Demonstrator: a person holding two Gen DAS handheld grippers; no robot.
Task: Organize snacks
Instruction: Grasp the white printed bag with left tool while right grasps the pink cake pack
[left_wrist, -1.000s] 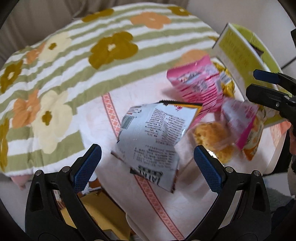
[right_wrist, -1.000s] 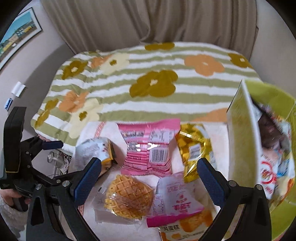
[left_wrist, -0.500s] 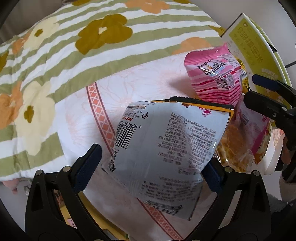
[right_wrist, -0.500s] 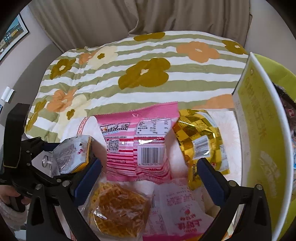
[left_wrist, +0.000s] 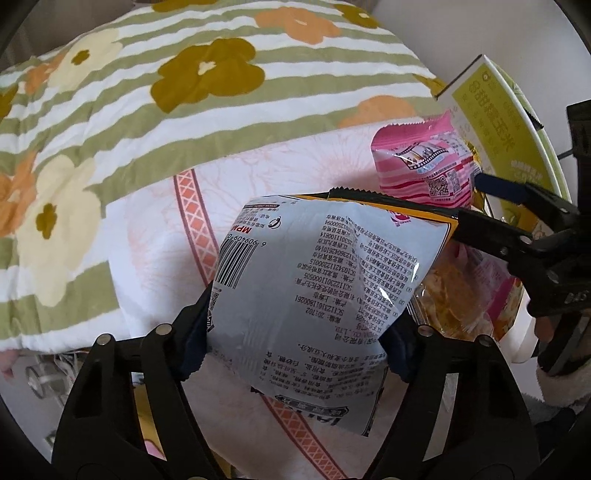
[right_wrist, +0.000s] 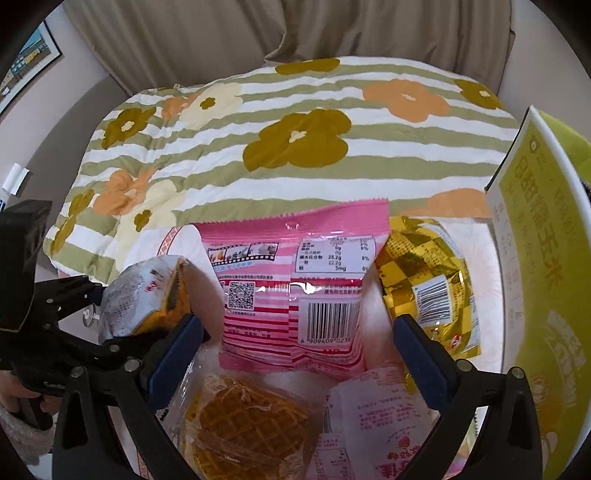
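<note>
Left gripper closing, pads against both sides of silver snack bag, above white cloth. Right gripper spread wide over pink snack packet, not touching.

A bed carries everything, covered by a quilt striped green and white with olive, orange and cream flowers. Over its near part lies a white cloth with an orange lattice band. On the cloth rest a pink striped snack packet, a gold checkered packet just beside it, a wrapped waffle, and a white-and-pink packet. A yellow-green carton stands at the right edge.
</note>
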